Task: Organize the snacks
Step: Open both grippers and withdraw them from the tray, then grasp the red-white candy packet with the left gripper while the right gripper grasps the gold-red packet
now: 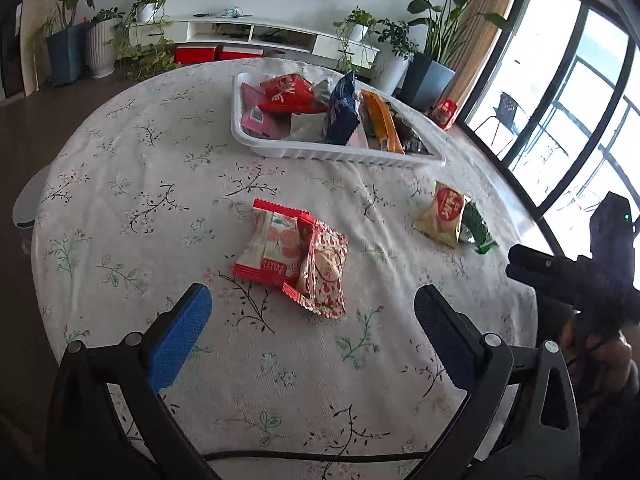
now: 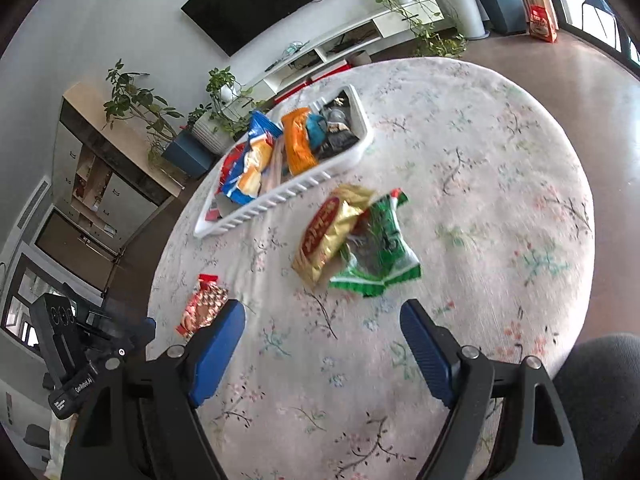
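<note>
Both hand-held grippers are spread wide with nothing in them: the left hand-held gripper hovers over two red snack packets lying overlapped mid-surface, and the right hand-held gripper over a gold packet touching a green packet. The white basket farther back on the floral surface already holds several snacks.

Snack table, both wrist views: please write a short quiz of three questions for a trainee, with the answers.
1. True or false: the left tool holds a packet.
2. How many packets lie on the tablecloth outside the white tray?
3. Which packet overlaps the gold packet? A red, B green, C blue.

Key: 1 false, both tools, the right tool too, are open and empty. 2 four. 3 B, the green packet.
</note>
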### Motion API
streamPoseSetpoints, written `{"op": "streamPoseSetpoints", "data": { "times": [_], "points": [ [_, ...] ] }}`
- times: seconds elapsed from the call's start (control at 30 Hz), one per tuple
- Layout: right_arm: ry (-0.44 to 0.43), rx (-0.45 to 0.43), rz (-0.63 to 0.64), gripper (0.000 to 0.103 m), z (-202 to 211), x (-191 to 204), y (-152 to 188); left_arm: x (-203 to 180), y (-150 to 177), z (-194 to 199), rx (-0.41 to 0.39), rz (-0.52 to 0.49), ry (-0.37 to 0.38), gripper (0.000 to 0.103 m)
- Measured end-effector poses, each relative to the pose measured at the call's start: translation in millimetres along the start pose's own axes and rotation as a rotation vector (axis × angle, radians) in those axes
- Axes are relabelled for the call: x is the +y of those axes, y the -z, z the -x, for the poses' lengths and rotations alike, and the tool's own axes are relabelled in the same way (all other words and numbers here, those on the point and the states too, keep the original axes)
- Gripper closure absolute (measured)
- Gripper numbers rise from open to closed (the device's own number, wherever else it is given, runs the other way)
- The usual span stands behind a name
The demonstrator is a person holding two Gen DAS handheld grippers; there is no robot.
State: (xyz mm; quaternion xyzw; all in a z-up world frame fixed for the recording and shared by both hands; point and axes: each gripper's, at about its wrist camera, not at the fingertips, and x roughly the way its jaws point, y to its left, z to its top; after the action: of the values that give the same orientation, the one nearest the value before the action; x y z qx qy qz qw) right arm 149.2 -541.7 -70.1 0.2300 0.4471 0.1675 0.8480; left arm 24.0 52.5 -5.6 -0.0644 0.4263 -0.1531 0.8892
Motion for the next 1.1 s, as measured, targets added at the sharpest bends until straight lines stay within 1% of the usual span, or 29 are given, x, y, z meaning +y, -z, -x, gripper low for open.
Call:
{"op": "streamPoseSetpoints", "data": {
  "times": [0.1, 0.17, 0.23, 0.27, 0.4, 0.57, 0.63, 0.7, 0.77, 0.83, 0.87, 0.97, 1.0, 1.07, 1.1],
  "points": [
    [0.016, -0.004, -0.013, 0.021, 2.3, -4.8, 5.2, -5.7, 2.3, -3.4, 0.006, -0.033, -0.026, 0.0],
    [0.021, -0.018, 0.003, 0.021, 5.4, -4.1, 6.5, -7.8, 1.3, -3.7, -0.001, -0.048, -0.043, 0.0],
    [0.028, -0.032, 0.023, 0.021, 8.5, -0.5, 9.3, -6.1, -1.7, -5.6, 0.007, -0.057, -0.056, 0.0],
    [0.029, -0.036, 0.031, 0.022, 8.9, 1.2, 9.8, -4.4, -8.7, -6.9, 0.012, -0.06, -0.056, 0.0],
    [0.02, -0.02, 0.036, 0.022, 3.4, 4.5, 13.4, -8.9, -13.3, -15.1, 0.033, -0.126, -0.074, 0.0],
    [0.016, 0.002, 0.05, 0.024, -1.9, 10.5, 17.8, -17.6, -27.3, -26.2, 0.042, -0.196, -0.06, 0.001],
    [0.019, -0.002, 0.062, 0.024, -1.4, 13.5, 18.5, -21.5, -32.2, -32.3, 0.054, -0.223, -0.045, 0.009],
    [0.02, -0.004, 0.067, 0.024, -1.4, 14.6, 18.7, -24.6, -35.7, -41.3, 0.089, -0.249, -0.034, 0.038],
    [0.02, -0.001, 0.063, 0.024, -2.1, 13.8, 18.9, -25.6, -36.5, -50.9, 0.119, -0.26, -0.028, 0.048],
    [0.021, 0.001, 0.055, 0.024, -2.7, 12.2, 18.8, -21.9, -38.1, -58.3, 0.136, -0.257, -0.042, 0.048],
    [0.021, 0.0, 0.052, 0.024, -2.6, 11.3, 18.7, -18.2, -39.9, -58.4, 0.131, -0.246, -0.046, 0.048],
    [0.017, -0.007, 0.048, 0.025, 0.1, 9.4, 17.7, -2.0, -50.0, -44.6, 0.077, -0.179, -0.033, 0.048],
    [0.015, -0.01, 0.047, 0.025, 0.9, 9.0, 17.4, 3.1, -53.7, -41.6, 0.072, -0.169, -0.042, 0.048],
    [0.014, -0.012, 0.046, 0.025, 1.3, 8.2, 16.9, 11.1, -56.4, -44.9, 0.1, -0.172, -0.071, 0.048],
    [0.012, -0.01, 0.046, 0.025, 1.0, 8.4, 16.9, 15.0, -55.9, -48.8, 0.123, -0.171, -0.073, 0.048]
  ]
}}
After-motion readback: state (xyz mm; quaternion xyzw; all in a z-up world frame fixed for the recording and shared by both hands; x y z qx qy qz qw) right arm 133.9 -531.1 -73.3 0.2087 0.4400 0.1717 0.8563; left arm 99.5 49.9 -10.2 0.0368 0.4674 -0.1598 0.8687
